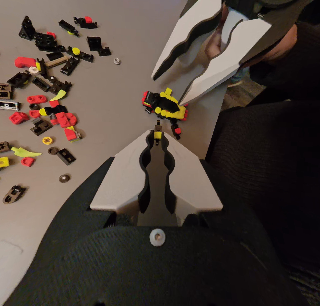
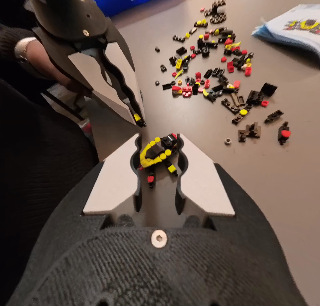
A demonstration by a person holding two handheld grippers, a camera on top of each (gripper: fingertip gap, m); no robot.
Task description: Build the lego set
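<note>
My left gripper [image 1: 157, 135] pinches a small yellow-and-black piece [image 1: 157, 133]. My right gripper [image 2: 159, 138] is spread around the half-built model [image 2: 158, 153], sitting near the table's [image 1: 107, 93] edge.

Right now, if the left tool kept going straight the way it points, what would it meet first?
The left tool, shut on a small yellow-and-black leg piece, points at the partly built yellow-and-black model just ahead. That model would likely come first, the protruding piece touching before the fingers, though the height gap is unclear.
</note>
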